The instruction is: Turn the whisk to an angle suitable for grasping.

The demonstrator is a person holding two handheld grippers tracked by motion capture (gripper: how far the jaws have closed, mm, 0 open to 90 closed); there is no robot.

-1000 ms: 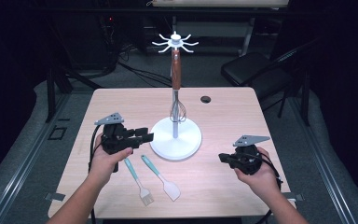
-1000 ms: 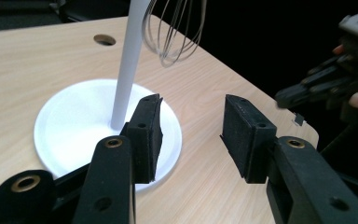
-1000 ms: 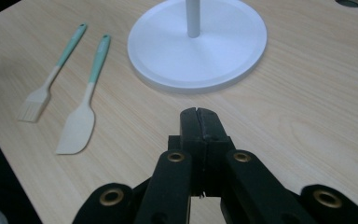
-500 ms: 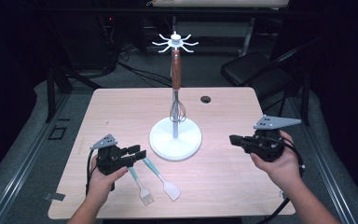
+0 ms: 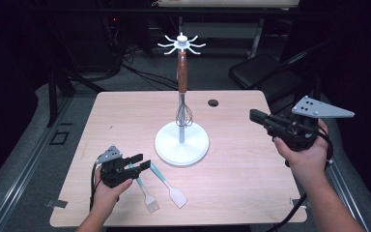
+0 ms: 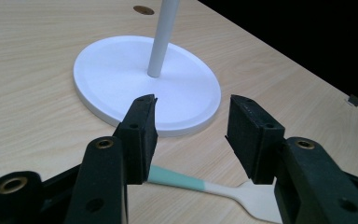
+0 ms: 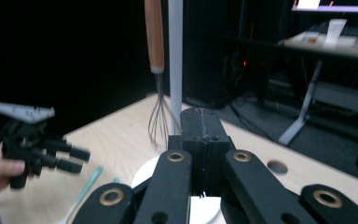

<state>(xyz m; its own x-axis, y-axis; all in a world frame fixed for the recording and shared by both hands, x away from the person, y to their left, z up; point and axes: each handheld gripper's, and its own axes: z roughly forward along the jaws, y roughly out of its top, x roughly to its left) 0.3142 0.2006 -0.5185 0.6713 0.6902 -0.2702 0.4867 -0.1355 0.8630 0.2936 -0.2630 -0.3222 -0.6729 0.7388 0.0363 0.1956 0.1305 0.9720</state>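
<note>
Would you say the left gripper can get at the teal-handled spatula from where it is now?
Probably yes: the left gripper hangs open right above the spatula, with nothing between them.

A spatula [image 5: 166, 184] with a mint-green handle and a pale, flat blade lies flat on the wooden surface [image 5: 251, 183], near its front edge and just in front of the white round base of the stand [image 5: 181, 143]. Its handle points toward the base, its blade toward the front edge. Beside it, on its left, lies a brush [image 5: 145, 192] with a matching green handle and pale bristles, roughly parallel to it.
</note>
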